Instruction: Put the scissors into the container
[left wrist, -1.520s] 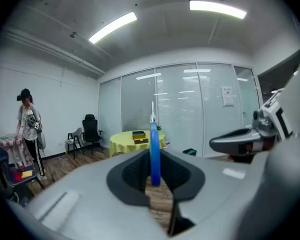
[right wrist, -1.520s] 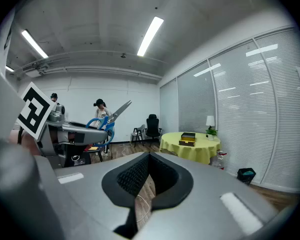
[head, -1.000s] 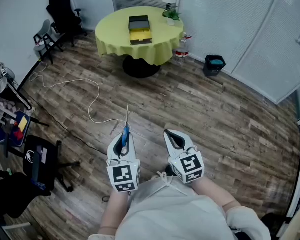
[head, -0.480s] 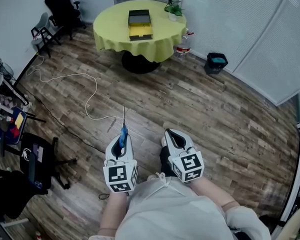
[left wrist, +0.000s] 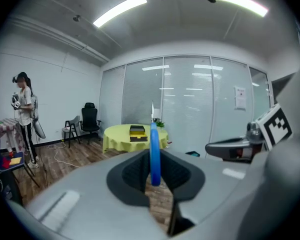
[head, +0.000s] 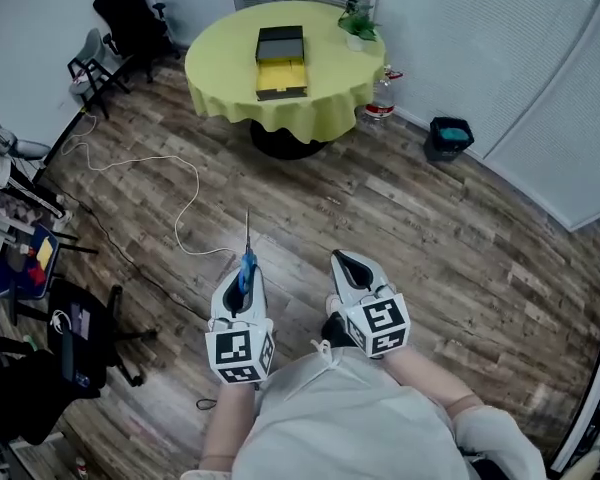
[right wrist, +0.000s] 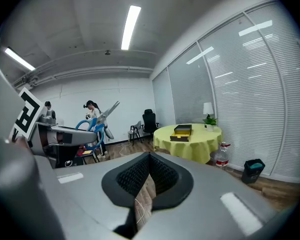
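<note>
Since a second ago the yellow table [head: 220,63] has grown a little larger and slid slightly right in the head view, and the bin [head: 450,136] has drifted toward the right edge. Your two grippers have kept their place at lower centre.

You hold both forearms out low in front of your body, side by side, with the jaws pointing up the frame toward the table. Your left gripper [head: 242,283] is pinching the blue handle of the scissors [head: 247,260]. The closed blades stick out past the jaw tips and aim at the table. Your right gripper [head: 344,260] has its tips pressed together on nothing.

The container [head: 281,50], black with a yellow inside, lies on the tabletop at upper centre, well apart from the scissors.

Bare wood floor [head: 400,228] fills the stretch between you and the table. A white cable [head: 185,193] loops across it left of centre, ending near the blade tip. Glass walls run along the upper right. Chairs [head: 130,18] and clutter line the left edge, and a water bottle [head: 383,95] stands just beside the table's right side.
</note>
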Demonstrator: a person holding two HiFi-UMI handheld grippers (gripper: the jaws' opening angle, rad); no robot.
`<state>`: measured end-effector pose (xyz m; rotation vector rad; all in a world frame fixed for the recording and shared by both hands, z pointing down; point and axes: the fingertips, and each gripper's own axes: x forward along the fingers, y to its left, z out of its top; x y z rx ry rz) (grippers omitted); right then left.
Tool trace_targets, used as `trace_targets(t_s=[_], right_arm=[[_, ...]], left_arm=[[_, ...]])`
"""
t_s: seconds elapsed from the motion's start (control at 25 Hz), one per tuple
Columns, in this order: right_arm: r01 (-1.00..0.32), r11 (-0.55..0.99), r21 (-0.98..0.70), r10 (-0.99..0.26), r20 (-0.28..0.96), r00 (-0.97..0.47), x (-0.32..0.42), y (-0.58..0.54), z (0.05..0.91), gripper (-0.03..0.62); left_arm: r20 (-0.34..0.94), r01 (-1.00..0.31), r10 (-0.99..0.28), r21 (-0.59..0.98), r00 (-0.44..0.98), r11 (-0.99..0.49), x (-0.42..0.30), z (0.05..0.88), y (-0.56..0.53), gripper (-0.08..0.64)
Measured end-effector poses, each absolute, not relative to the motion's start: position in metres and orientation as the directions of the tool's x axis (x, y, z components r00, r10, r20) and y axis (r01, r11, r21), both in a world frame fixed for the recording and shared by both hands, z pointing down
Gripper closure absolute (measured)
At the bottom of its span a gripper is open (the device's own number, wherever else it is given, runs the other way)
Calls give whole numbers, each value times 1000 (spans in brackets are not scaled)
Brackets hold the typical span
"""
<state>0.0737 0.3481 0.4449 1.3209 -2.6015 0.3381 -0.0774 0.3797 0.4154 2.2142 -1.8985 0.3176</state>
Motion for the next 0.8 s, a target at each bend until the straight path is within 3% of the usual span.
trace_targets(t_s=[0.48,0.8], right_arm=[[-776,624,-92,-721,315,-617,137,182,459,592],[-777,619,-115,-702,364,-613,133,118,475,592]], left_arm=[[297,-992,-947,11,120,-122,-11,427,225,512],[297,-992,-946,37,127,-121,-20,431,159,512]])
